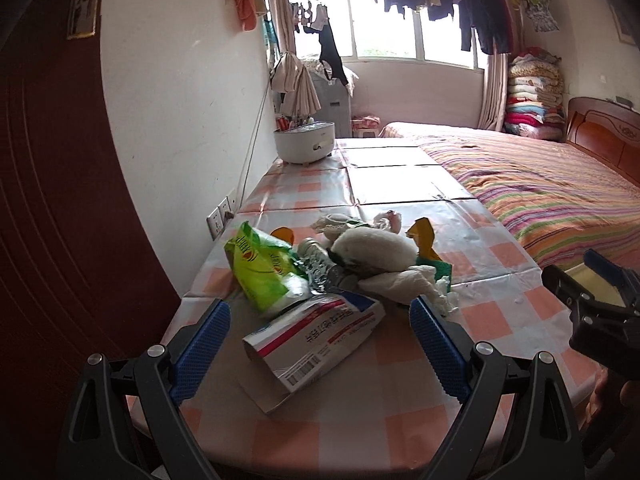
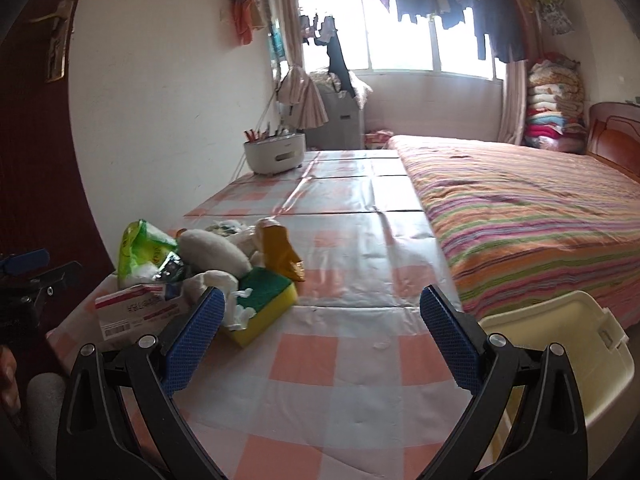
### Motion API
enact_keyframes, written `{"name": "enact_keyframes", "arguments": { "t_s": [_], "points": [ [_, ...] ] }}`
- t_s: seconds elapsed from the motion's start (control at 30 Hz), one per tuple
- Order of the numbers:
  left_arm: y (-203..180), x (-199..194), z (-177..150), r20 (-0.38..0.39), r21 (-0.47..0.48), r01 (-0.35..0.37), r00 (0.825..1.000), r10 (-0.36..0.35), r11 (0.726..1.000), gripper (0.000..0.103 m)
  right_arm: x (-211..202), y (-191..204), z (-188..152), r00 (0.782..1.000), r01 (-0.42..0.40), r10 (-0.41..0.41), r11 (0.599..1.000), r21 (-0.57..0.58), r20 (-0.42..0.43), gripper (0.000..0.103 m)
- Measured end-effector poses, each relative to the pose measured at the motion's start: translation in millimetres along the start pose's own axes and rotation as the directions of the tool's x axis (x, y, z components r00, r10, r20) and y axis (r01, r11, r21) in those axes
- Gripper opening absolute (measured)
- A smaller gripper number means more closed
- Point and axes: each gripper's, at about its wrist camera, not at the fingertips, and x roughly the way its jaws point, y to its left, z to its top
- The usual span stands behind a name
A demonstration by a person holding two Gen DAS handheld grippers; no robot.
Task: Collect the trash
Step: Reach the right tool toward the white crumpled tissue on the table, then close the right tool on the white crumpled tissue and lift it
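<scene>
Both grippers are spread wide with nothing between the blue pads. The left gripper (image 1: pixel 320 344) sits low over the near end of the surface (image 1: pixel 492 320), pointing straight at the trash pile, and the flattened red-and-white box (image 1: pixel 312 340) lies right between its fingers without touching either pad. The right gripper (image 2: pixel 320 332) hovers over a bare patch of the checkered cloth, with the pile off to its left; its left pad is just in front of the sponge (image 2: pixel 264 304).

Counting what's in the pile: one flattened box, one green bag (image 1: pixel 260 264), one crumpled silvery bottle (image 1: pixel 320 268) behind the box, one fluffy white thing (image 1: pixel 372 248) on top, one yellow wrapper (image 2: pixel 280 252) at the far side, one green-and-yellow sponge, and a few wads of white tissue (image 1: pixel 404 284). Can't really count the tissue, it's all bunched together. There are more small scraps at the back of the pile that are too jumbled to tell apart.

One cream plastic bin (image 2: pixel 560 356) is off the surface's edge to the right of the right gripper, down by the bed (image 2: pixel 532 220).

Further ahead on the surface there's a white round appliance (image 1: pixel 304 142) near the wall, well apart from the trash. Past that there's a window (image 1: pixel 384 36) with lots of laundry hanging in front of it. A stack of folded blankets (image 1: pixel 532 96) stands in the far corner by the headboard.
</scene>
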Motion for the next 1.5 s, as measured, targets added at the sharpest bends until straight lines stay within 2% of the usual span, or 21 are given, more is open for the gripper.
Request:
{"name": "enact_keyframes", "arguments": {
  "t_s": [0.1, 0.2, 0.37, 0.5, 0.57, 0.73, 0.83, 0.9, 0.93, 1.03, 1.1, 1.27, 1.5],
  "points": [
    [22, 0, -3, -0.009, -0.053, -0.012, 1.0, 0.011, 0.999, 0.088, 9, 22, 8, 0.993, -0.111, 0.108, 0.991, -0.081, -0.037, 0.097],
    [37, 0, -6, -0.014, -0.082, -0.024, 1.0, 0.023, 0.996, 0.088, 25, 39, 16, 0.975, -0.212, 0.2, 0.968, -0.138, -0.097, 0.097],
    [50, -1, -12, -0.019, -0.097, -0.037, 0.999, 0.035, 0.995, 0.088, 58, 60, 15, 0.948, -0.281, 0.233, 0.933, -0.226, -0.218, 0.097],
    [56, -2, -15, -0.022, -0.104, -0.035, 0.999, 0.032, 0.994, 0.088, 78, 70, 14, 0.935, -0.297, 0.223, 0.917, -0.266, -0.277, 0.093],
    [57, -3, -17, -0.02, -0.1, -0.033, 0.999, 0.031, 0.994, 0.088, 87, 73, 13, 0.93, -0.301, 0.213, 0.909, -0.288, -0.3, 0.083],
    [61, -1, -19, -0.035, -0.094, -0.019, 0.999, 0.016, 0.995, 0.088, 110, 76, 11, 0.919, -0.304, 0.194, 0.904, -0.302, -0.343, 0.074],
    [65, 1, -19, -0.037, -0.112, 0.008, 0.999, -0.013, 0.994, 0.088, 120, 77, 8, 0.903, -0.327, 0.205, 0.898, -0.293, -0.378, 0.057],
    [67, 1, -19, -0.042, -0.124, 0.019, 0.999, -0.024, 0.992, 0.088, 122, 79, 6, 0.89, -0.354, 0.23, 0.893, -0.28, -0.394, 0.04],
    [68, 2, -19, -0.046, -0.127, 0.019, 0.999, -0.025, 0.992, 0.088, 121, 79, 6, 0.887, -0.361, 0.238, 0.891, -0.274, -0.395, 0.029],
    [67, 4, -19, -0.051, -0.124, 0.019, 0.998, -0.026, 0.992, 0.088, 112, 81, 8, 0.892, -0.36, 0.238, 0.888, -0.287, -0.383, 0.022],
    [65, 6, -18, -0.053, -0.122, 0.028, 0.998, -0.034, 0.992, 0.088, 103, 78, 9, 0.886, -0.381, 0.267, 0.885, -0.268, -0.378, 0.021],
    [58, 6, -12, -0.038, -0.115, 0.071, 0.996, -0.076, 0.991, 0.088, 69, 62, 16, 0.897, -0.386, 0.311, 0.898, -0.212, -0.314, 0.021],
    [33, 15, 11, -0.025, -0.112, 0.235, 0.971, -0.239, 0.965, 0.088, 34, 21, 37, 0.922, -0.364, 0.345, 0.927, -0.087, -0.175, 0.021]
  ]
}}
